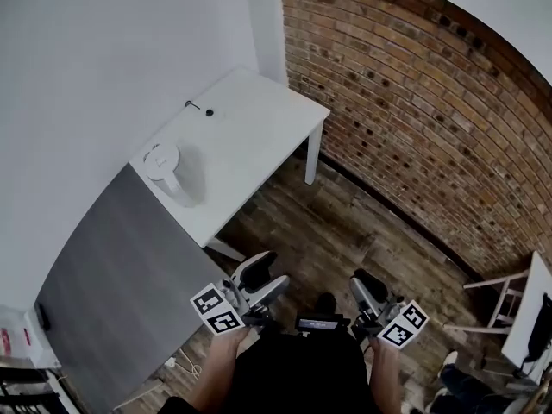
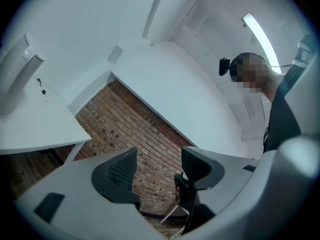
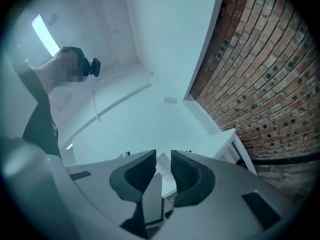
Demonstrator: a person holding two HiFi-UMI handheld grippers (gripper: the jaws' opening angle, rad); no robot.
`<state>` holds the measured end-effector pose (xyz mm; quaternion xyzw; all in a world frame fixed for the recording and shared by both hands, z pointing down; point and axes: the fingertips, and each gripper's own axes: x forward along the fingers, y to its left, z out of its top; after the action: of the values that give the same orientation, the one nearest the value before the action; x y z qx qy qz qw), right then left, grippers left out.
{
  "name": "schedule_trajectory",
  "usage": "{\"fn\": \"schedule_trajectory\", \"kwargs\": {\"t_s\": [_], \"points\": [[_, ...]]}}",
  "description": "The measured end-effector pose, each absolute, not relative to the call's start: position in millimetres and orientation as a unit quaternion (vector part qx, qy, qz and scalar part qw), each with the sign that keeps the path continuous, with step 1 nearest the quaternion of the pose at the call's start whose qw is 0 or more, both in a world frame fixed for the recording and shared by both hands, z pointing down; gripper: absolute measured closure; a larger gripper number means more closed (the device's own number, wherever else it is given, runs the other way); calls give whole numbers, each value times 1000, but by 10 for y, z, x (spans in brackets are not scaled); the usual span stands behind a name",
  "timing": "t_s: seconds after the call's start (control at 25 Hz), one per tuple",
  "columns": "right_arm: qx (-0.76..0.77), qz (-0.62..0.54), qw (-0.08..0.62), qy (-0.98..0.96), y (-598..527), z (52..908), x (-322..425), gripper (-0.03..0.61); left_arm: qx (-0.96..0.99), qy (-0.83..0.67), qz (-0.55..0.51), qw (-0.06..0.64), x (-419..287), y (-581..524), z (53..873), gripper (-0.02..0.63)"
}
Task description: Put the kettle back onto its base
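A white kettle (image 1: 164, 166) stands on the near left corner of a white table (image 1: 259, 136), against the white wall; I cannot tell whether a base lies under it. In the left gripper view the kettle (image 2: 19, 74) shows at the far left edge. A small black item (image 1: 209, 112) with a short cord lies further back on the table. Both grippers hang low near the person's body, well short of the table. My left gripper (image 1: 263, 281) (image 2: 159, 171) is open and empty. My right gripper (image 1: 369, 290) (image 3: 163, 171) has its jaws drawn to a slim gap, holding nothing.
A red brick wall (image 1: 414, 102) runs along the right. A wooden floor (image 1: 345, 231) lies between me and the table. A grey tabletop (image 1: 112, 291) adjoins the white table at the near left. A white stool (image 1: 509, 304) stands at the lower right.
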<state>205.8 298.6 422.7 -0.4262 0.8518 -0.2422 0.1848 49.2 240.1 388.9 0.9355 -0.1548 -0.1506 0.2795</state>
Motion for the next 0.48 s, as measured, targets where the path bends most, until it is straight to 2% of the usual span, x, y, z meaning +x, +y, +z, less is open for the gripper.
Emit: {"fn": "schedule_trajectory", "kwargs": {"t_s": [0.2,0.48], "points": [[-368,-236,181,881,2426,4132,2434,500,934,-206,-146,253,805,2032,3754,333],[-326,-261,179,891,2033,4141,2660,501,922,-257,-136,257,946,1876,3795,333]]}}
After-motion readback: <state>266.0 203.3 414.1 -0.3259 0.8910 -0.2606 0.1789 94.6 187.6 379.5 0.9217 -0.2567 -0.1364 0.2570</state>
